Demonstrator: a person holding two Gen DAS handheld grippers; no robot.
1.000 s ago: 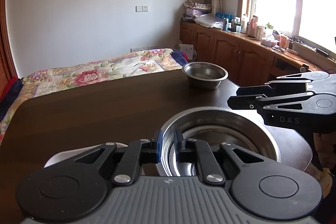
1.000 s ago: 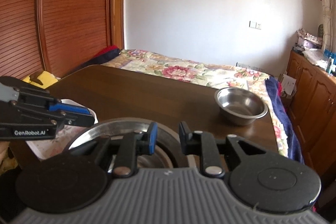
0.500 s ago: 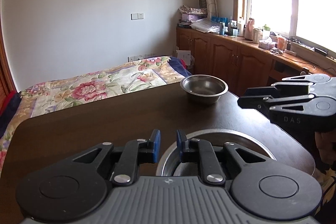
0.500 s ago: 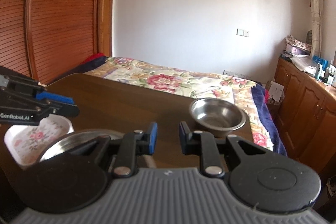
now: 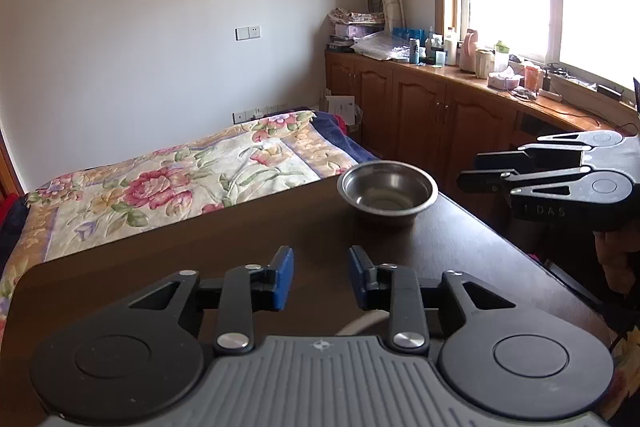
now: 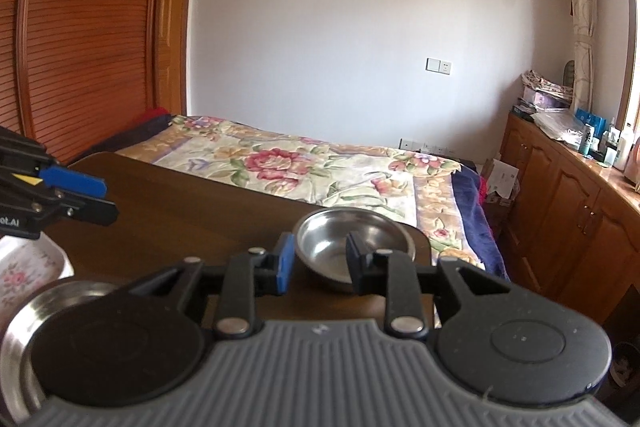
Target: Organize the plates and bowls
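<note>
A small steel bowl (image 5: 387,191) (image 6: 352,239) stands upright near the far right corner of the dark table (image 5: 200,247). A large steel bowl (image 6: 24,315) sits at the near edge, left of and below my right gripper (image 6: 320,263), with a white floral dish (image 6: 24,267) beside it. My left gripper (image 5: 320,279) hovers open over the near table with nothing between its blue pads. A pale curved rim (image 5: 360,323) peeks out beneath it; which dish it belongs to is unclear. The right gripper is open too, lined up with the small bowl but short of it.
A bed with a floral quilt (image 5: 180,179) lies just beyond the table's far edge. Wooden cabinets (image 5: 440,115) topped with bottles run along the right under a bright window. A slatted wooden wardrobe (image 6: 80,27) fills the left wall.
Both grippers rose and tilted up away from the large bowl, which dropped mostly out of view. The left jaws spread wider. The small bowl stayed put.
</note>
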